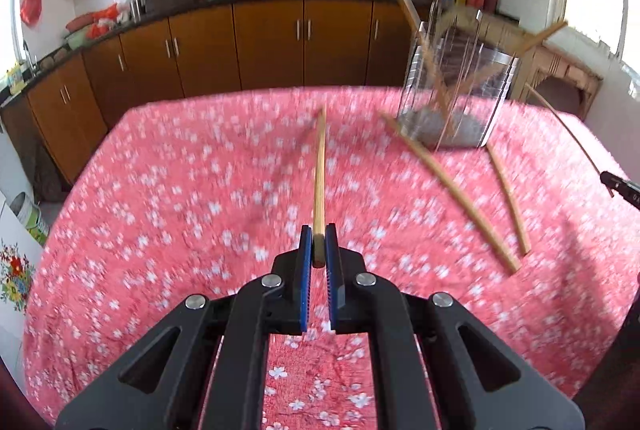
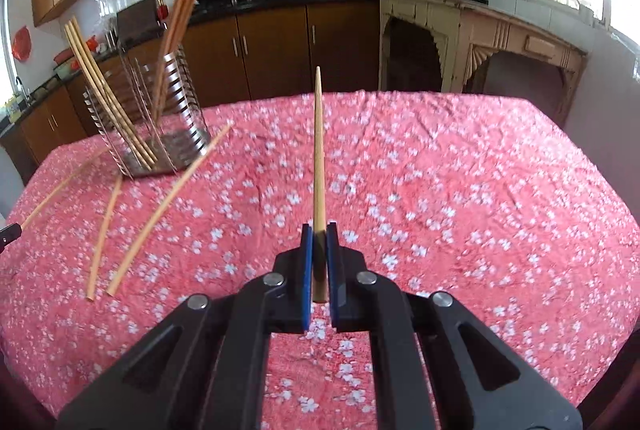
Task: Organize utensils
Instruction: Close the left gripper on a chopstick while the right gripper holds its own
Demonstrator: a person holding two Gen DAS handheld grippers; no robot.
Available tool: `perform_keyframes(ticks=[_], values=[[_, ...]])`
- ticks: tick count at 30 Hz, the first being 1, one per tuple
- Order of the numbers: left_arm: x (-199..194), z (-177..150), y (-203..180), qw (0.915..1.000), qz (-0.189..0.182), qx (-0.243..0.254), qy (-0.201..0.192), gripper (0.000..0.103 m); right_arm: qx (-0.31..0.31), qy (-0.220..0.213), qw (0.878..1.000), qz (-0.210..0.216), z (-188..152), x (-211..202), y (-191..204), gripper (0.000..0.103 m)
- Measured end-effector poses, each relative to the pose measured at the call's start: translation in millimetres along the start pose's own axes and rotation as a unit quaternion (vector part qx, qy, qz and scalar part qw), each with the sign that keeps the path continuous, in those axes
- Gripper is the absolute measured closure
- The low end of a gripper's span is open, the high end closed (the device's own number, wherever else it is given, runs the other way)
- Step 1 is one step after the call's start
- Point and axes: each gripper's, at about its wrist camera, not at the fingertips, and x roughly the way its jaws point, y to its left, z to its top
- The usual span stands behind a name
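My left gripper is shut on a wooden chopstick that points forward over the pink flowered tablecloth. My right gripper is shut on another chopstick, held above the cloth. A steel slotted utensil holder stands at the back right in the left wrist view, with several chopsticks leaning in it. It shows at the back left in the right wrist view. Loose chopsticks lie on the cloth beside the holder; they also show in the right wrist view.
Brown kitchen cabinets and a dark counter run behind the table. A worn pale wooden sideboard stands at the back right. The other gripper's tip shows at the right edge.
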Motion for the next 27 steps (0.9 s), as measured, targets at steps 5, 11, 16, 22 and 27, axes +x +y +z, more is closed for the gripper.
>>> perform_keyframes(ticks=[5,11,16,22,27], values=[[-23.9,15.4,-0.7,0.9991,-0.007,-0.01,-0.04,0.096,-0.013,0.0,1.0,0.005,9.1,-11.8,4.6,0.095],[-27.3,18.1,-2.9,0.9988,-0.01,-0.012,-0.047,0.096,-0.022,0.069,0.997,-0.014,-9.9,31.0,6.0,0.095],[-23.1,17.9,-0.6,0.9989,-0.01,-0.016,-0.043,0.096,-0.018,0.087,0.996,-0.019,-20.9,42.4,0.7,0.095],[-22.1,17.8,-0.6,0.9989,-0.012,-0.016,-0.042,0.096,-0.017,0.085,0.996,-0.017,-31.9,33.1,-3.4,0.088],[-22.4,15.5,-1.3,0.999,-0.014,-0.017,-0.04,0.096,-0.018,0.092,0.995,-0.015,-41.6,34.4,0.8,0.085]])
